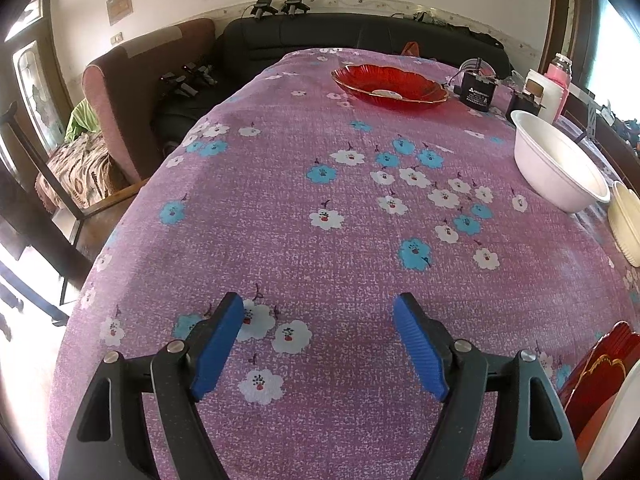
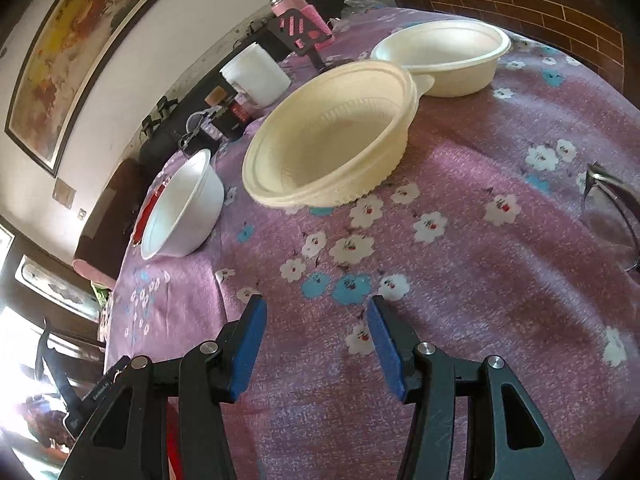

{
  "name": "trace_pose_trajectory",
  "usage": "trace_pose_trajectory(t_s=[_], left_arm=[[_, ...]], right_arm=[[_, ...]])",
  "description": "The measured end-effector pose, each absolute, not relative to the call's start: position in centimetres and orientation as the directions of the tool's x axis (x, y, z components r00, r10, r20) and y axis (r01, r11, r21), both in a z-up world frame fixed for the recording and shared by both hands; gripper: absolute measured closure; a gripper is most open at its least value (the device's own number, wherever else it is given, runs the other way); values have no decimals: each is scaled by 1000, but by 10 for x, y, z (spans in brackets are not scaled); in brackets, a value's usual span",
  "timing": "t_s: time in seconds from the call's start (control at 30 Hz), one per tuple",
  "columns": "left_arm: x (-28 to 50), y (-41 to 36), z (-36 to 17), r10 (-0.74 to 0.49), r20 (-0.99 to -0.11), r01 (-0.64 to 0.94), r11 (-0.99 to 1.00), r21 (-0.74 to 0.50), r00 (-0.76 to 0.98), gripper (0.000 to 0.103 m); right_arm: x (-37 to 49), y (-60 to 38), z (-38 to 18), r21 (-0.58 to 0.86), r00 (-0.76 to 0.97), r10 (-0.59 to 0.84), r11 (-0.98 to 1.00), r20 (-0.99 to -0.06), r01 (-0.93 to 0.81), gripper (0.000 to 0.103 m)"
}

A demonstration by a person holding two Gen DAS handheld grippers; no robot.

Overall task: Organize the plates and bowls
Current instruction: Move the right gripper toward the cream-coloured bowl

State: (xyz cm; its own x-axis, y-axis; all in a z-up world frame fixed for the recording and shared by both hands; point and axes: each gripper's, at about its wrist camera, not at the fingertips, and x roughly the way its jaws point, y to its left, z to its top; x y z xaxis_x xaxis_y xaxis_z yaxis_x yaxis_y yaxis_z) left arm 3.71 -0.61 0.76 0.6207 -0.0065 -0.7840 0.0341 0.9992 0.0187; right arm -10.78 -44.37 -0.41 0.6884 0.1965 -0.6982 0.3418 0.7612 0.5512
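Purple cloth: a flowered cover (image 1: 304,184) spreads over the desk under both tools.
Left tool: left tool (image 1: 319,344) hangs released over bare cloth, blue pads wide apart, nothing between them.
Right tool: right tool (image 2: 316,346) is likewise released above the cloth, grasping nothing.
Red plate: red plate (image 1: 390,86) sits at the far end of the desk, seen from the left wrist.
White bowl: white bowl (image 2: 182,210) stands left of the cream bowl, apart from it.
Cream bowl: cream bowl (image 2: 332,136) rests mid-desk, ahead of the right tool.
Second white bowl: second white bowl (image 2: 444,60) sits just behind the cream bowl, seemingly touching.
Pink bottle: pink bottle (image 2: 300,12) stands at the far edge.
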Motion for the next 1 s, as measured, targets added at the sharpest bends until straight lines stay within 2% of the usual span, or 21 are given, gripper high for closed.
trace_pose_trajectory(t_s=[0.2, 0.37, 0.6, 0.77, 1.0], left_arm=[[37, -6, 8, -7, -784, 35, 999, 19, 621, 25], [35, 0, 12, -74, -785, 71, 997, -39, 616, 25], [19, 8, 65, -182, -771, 130, 983, -130, 610, 25], [5, -30, 116, -252, -744, 246, 962, -121, 619, 25], [21, -105, 150, -416, -777, 348, 898, -269, 473, 25]], right_arm=[[-102, -463, 16, 571, 726, 162, 738, -668, 360, 47], [-98, -482, 17, 565, 723, 125, 718, -679, 406, 47], [-99, -505, 27, 579, 742, 114, 706, -660, 407, 47], [-96, -516, 35, 590, 777, 65, 691, -626, 418, 47], [-83, -531, 36, 533, 790, -85, 694, -607, 484, 47]])
